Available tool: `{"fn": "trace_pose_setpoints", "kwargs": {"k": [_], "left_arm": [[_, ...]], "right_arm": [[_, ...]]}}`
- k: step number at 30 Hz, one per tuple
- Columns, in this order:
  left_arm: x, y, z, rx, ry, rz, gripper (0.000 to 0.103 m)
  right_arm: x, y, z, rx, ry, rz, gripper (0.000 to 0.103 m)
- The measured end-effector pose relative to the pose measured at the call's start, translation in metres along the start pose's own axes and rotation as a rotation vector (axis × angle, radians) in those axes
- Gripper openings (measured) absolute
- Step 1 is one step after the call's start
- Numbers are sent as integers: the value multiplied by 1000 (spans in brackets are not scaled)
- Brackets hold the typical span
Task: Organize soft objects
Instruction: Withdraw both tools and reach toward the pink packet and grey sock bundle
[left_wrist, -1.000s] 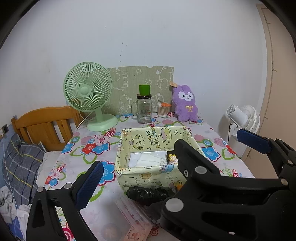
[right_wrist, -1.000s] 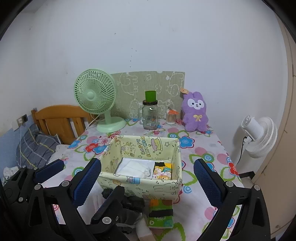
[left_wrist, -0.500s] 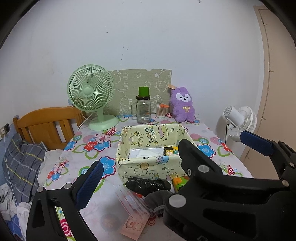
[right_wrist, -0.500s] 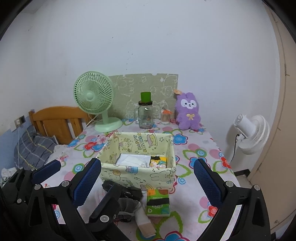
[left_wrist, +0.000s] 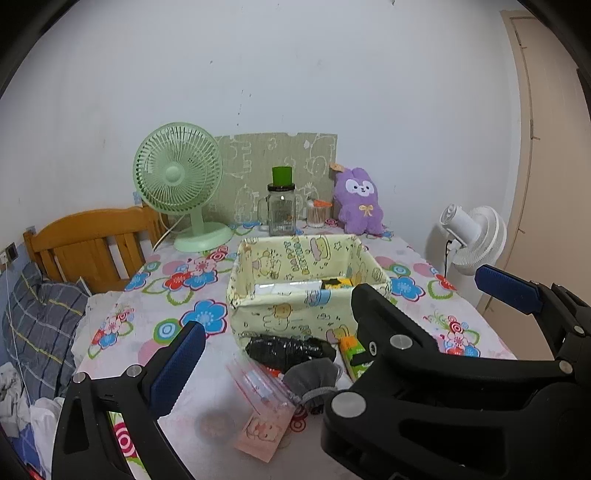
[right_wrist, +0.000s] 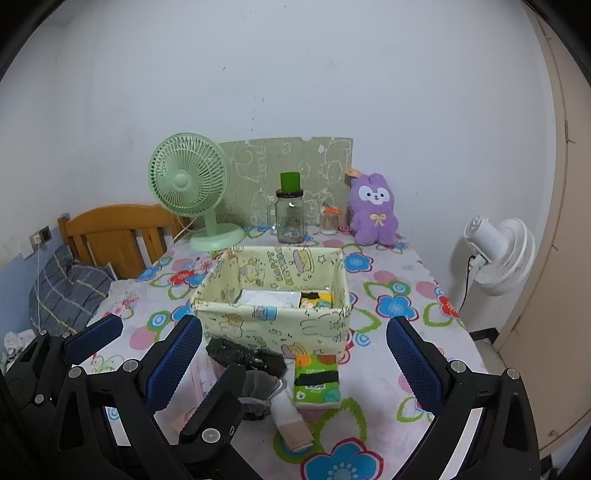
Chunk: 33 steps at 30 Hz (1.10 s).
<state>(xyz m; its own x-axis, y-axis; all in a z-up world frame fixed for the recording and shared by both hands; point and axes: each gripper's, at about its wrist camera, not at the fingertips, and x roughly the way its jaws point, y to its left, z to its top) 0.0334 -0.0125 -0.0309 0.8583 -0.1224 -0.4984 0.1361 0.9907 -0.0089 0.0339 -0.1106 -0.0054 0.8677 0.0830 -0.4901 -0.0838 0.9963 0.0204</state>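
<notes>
Right wrist view, and the bench (right_wrist: 402, 354) with its flowered cloth fills the middle of the room, pushed against the far wall. On it sits the yellow cartoon-print fabric box (right_wrist: 273, 317), open-topped, with a white folded item (right_wrist: 267, 297) and a small yellow pack (right_wrist: 314, 299) lying inside. At the far edge stand a green desk fan (right_wrist: 188, 184) on the left, a glass jar with a green cap (right_wrist: 290, 214) in the middle, and a purple plush rabbit (right_wrist: 373, 210) on the right. Off the bench to the right, a white floor fan (right_wrist: 498, 254).

Now the loose soft things, all near the box's front wall: a black bundle (right_wrist: 240, 354) just beside it, a grey sock (right_wrist: 258, 387) nearer still, a white-and-beige sock (right_wrist: 291, 421) touching the grey one, and a green tissue pack (right_wrist: 316, 380) to the right. From the left wrist view, a clear pink zip bag (left_wrist: 262, 406) lies nearest, on the left.

Both tools hang over the near edge. The right hand-held gripper (right_wrist: 291, 362) is spread wide, nothing between its blue pads (right_wrist: 173, 362). The left hand-held gripper (left_wrist: 332, 321) is likewise wide apart and empty.
</notes>
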Motion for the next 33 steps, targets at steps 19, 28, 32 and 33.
{"fn": "trace_pose_setpoints", "kwargs": {"k": [19, 28, 32, 33], "left_arm": [[17, 4, -45, -16, 44, 11, 96], [33, 7, -64, -13, 84, 2, 94], [41, 10, -70, -14, 116, 6, 90], [43, 11, -71, -15, 124, 5, 90]], "right_arm": [[23, 6, -45, 10, 50, 9, 93], [39, 8, -66, 10, 93, 24, 91], [51, 10, -72, 7, 130, 32, 89], [53, 10, -74, 7, 137, 34, 88]]}}
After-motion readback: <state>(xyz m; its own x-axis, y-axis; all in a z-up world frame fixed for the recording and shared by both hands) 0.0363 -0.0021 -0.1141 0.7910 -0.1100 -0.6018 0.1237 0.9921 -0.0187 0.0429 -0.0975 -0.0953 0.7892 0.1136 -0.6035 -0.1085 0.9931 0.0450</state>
